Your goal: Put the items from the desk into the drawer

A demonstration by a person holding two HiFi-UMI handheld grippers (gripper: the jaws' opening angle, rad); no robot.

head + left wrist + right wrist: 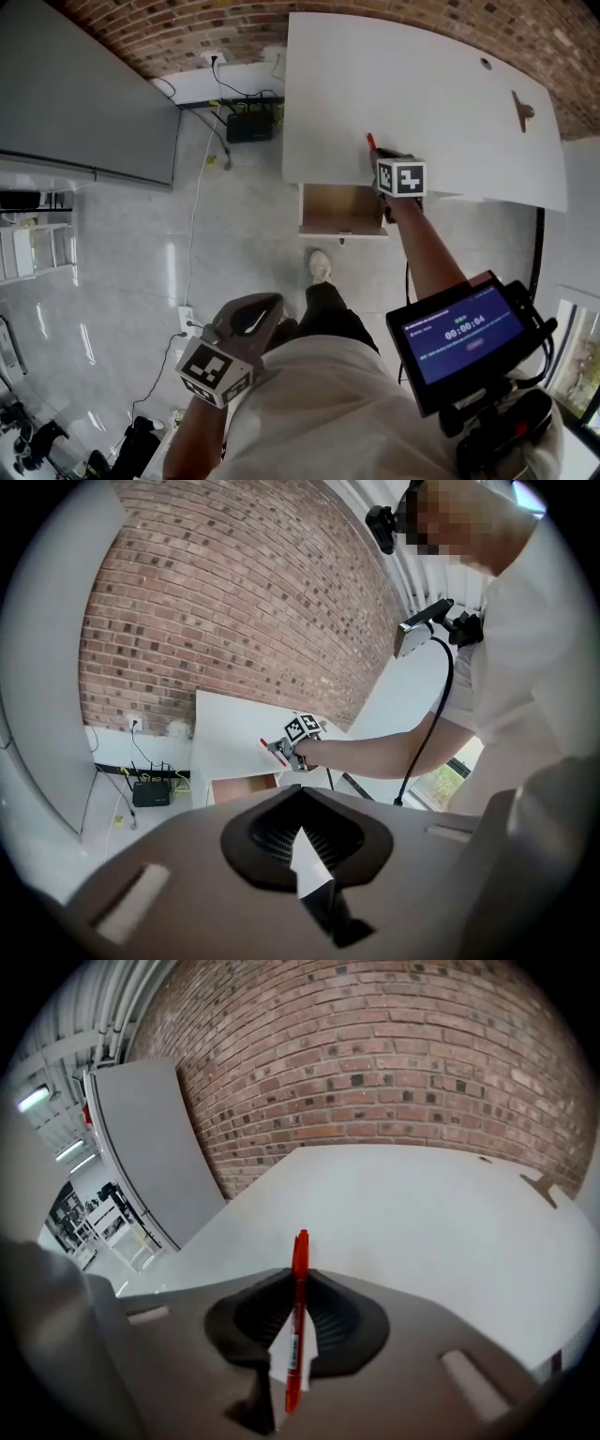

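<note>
Left tongs (302, 844) hang by the person's side, well back from the surface (441, 103), pressed together with nothing between them. Right tongs (384, 164) clamp a red pen (298, 1288) at the surface's near edge, just above the open drawer (339, 208).

The monitor (466, 336) shows a timer, 00:00:04 (other screen lines too small to read).

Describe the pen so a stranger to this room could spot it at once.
Find the white desk by the brick wall, with an open drawer under its front edge. Just above that drawer, the right gripper is shut on a slim pen that sticks out past the jaws. It is the only bright red thing there.
</note>
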